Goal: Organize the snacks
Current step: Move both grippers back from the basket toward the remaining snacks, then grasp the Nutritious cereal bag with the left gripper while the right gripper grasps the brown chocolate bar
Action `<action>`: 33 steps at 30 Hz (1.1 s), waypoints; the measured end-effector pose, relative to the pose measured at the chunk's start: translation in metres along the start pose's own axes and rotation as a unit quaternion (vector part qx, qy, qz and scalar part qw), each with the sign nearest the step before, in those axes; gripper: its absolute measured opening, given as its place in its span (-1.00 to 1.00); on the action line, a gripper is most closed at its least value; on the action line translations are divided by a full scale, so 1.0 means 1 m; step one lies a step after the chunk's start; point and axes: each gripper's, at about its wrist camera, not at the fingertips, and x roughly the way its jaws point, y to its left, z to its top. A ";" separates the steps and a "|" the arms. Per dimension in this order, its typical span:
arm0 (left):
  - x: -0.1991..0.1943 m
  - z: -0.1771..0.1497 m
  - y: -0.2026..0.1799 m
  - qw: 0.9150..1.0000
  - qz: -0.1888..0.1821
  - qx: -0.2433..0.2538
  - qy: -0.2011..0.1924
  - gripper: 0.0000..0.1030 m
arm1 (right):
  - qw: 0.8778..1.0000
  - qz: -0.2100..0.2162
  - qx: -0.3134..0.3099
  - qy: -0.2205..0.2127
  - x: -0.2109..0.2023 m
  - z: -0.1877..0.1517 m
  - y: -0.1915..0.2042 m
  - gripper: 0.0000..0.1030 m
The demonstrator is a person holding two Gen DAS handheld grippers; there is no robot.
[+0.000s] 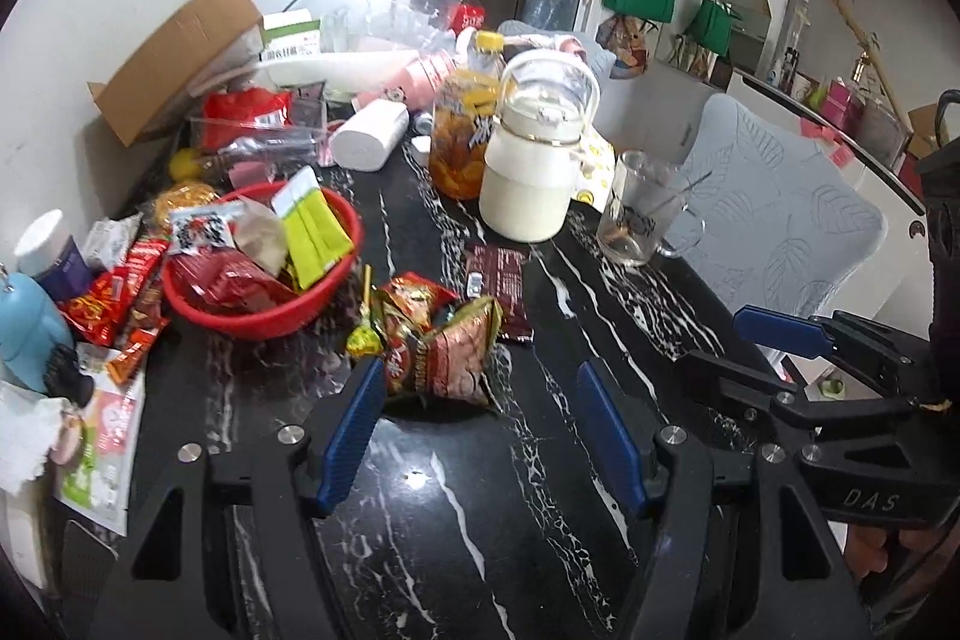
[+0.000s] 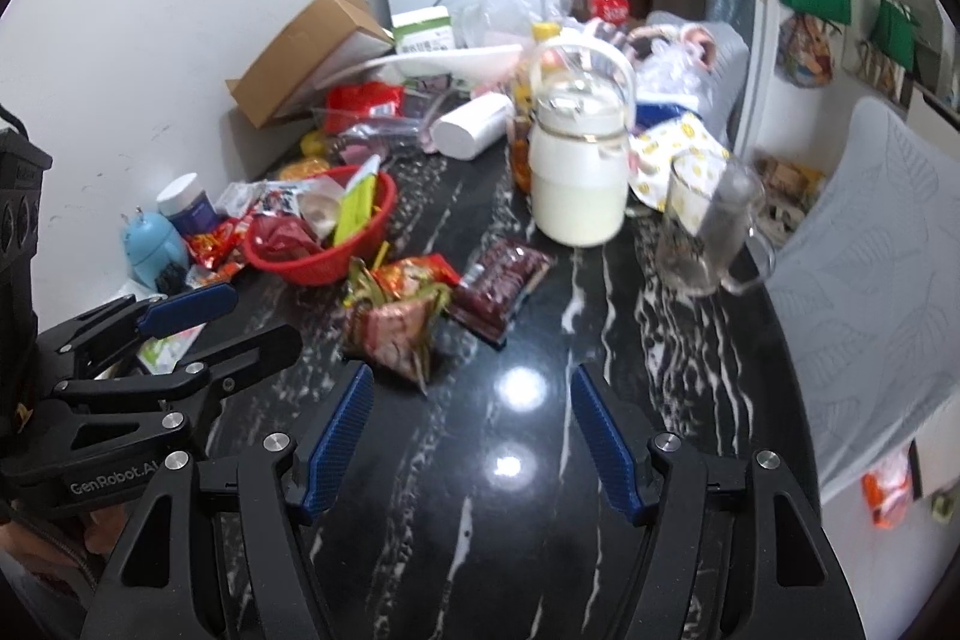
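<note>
"DAS" on right tongs (image 1: 774, 349), "GenRobot.AI" on left tongs (image 2: 207, 325)

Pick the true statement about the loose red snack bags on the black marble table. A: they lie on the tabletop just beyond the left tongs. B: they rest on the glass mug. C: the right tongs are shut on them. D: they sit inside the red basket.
A: the red snack bags lie on the table just ahead of the open left tongs, outside the red basket.
</note>
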 end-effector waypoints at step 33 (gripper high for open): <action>0.125 0.003 0.025 0.997 0.005 -0.004 0.080 0.27 | 0.997 0.015 0.023 0.078 0.096 -0.002 -0.028 0.33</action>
